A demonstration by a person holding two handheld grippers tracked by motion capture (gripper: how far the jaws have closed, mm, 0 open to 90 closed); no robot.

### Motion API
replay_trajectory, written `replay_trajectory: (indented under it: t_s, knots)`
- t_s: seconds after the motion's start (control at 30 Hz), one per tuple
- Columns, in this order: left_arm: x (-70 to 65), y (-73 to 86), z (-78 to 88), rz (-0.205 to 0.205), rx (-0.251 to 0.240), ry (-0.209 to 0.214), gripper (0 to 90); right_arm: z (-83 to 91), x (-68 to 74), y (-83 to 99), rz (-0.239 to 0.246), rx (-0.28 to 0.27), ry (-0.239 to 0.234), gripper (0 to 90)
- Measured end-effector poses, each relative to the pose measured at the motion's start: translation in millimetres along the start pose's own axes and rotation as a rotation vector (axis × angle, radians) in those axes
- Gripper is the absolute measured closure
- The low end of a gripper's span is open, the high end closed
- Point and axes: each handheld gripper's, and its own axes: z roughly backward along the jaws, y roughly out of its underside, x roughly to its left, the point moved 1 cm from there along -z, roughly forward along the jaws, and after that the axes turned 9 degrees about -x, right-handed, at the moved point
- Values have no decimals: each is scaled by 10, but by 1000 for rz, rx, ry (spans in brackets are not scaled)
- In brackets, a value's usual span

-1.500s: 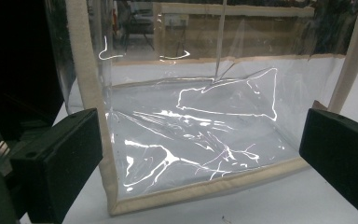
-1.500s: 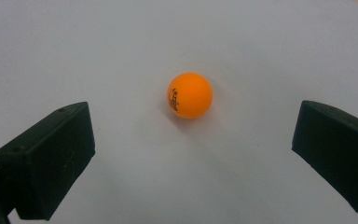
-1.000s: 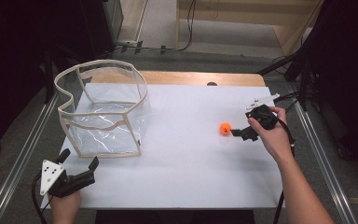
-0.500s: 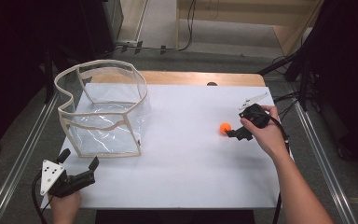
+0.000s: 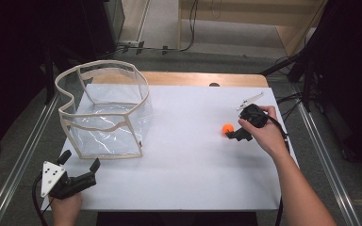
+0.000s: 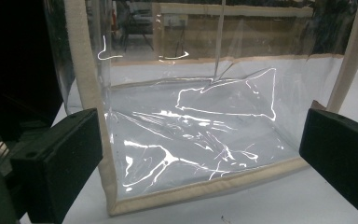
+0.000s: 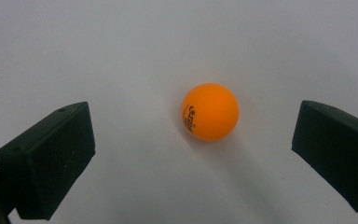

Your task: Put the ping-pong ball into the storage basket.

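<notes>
Orange ball (image 7: pixel 210 112) untouched between spread right claw (image 7: pixel 191 163), left claw (image 6: pixel 200 158) spread facing clear bag (image 6: pixel 205 130)

Even overhead light falls on the white worktop (image 5: pixel 193 160), which reads bright while the surroundings beyond its edges sink into near black. White glare streaks across the clear plastic bag (image 6: pixel 200 140) near the worktop's far left corner. The orange ball (image 7: pixel 210 112) is sharp, casting a soft, faint shadow; the black fingers (image 7: pixel 46 158) beside it blur slightly.
</notes>
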Motion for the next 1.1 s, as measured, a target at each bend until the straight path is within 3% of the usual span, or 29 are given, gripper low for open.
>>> replay_trajectory:
  t_s: [0.47, 0.53, 1.03, 1.1]
  knots:
    - [1, 0, 0, 1, -3, -3, 0, -163, -47, -65, -10, 79, 24, 0]
    - [2, 0, 0, 2, -2, -3, 0, -195, -53, -76, -4, 89, 46, 80]
    - [2, 0, 1, 4, -3, -3, 0, -345, -45, -100, 9, 168, 64, 138]
    - [2, 0, 1, 3, -2, -3, 0, -360, -41, -102, 5, 173, 68, 186]
